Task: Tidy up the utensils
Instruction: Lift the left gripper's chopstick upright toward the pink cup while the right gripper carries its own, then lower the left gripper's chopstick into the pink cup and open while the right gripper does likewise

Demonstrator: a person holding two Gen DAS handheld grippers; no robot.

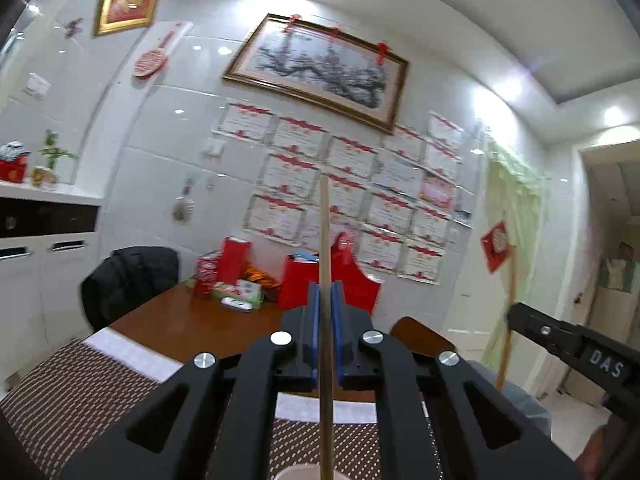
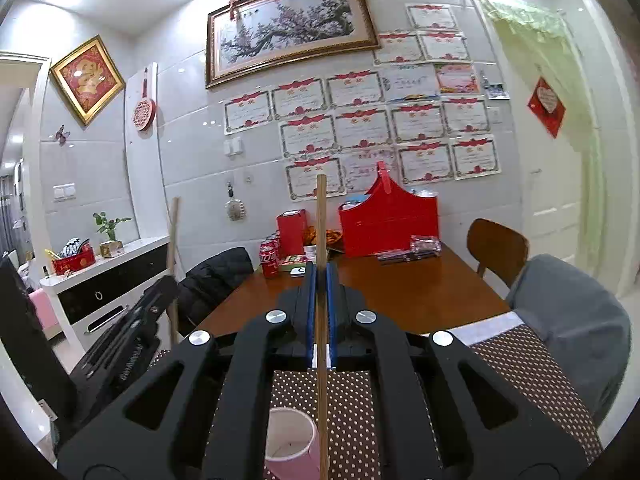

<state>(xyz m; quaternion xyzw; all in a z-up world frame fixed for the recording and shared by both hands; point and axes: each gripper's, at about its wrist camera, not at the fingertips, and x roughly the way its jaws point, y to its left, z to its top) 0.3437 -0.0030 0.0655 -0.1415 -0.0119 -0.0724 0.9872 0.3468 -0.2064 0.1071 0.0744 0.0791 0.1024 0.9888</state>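
Directly below the right claw [image 2: 319, 280] stands a pink cup [image 2: 289, 444] on a brown dotted placemat [image 2: 532, 372], its open mouth just left of the wooden chopstick [image 2: 321, 320] that this claw clamps between its blue pads [image 2: 331, 308]. The stick runs upright through the closed jaws, its top end rising above the fingertips and its lower end passing down beside the cup's rim; whether it touches the cup cannot be told.

The left claw [image 1: 325, 312] is likewise shut on a second chopstick [image 1: 325, 260], held upright between its own blue pads [image 1: 338, 320], with the stick's lower part dropping toward the cup rim [image 1: 298, 474] that peeks in at the bottom edge. In the right wrist view the left claw's black body shows low to the left, its stick [image 2: 173, 260] standing up from it; in the left wrist view the right claw's body [image 1: 576, 344] reaches in from the right with its stick [image 1: 507, 320].

Ahead of both claws lies the bare wooden counter [image 2: 420, 292]. At its far side, ahead of the right claw, sit red soda cans [image 2: 270, 256], a red box [image 2: 292, 232] and a red basket [image 2: 388, 224]. A dark jacket [image 2: 216, 280] hangs over a chair to the left, and a wooden chair [image 2: 498, 248] stands to the right. Farthest off, the tiled wall carries a framed painting [image 2: 290, 28] and rows of certificates [image 2: 360, 120].
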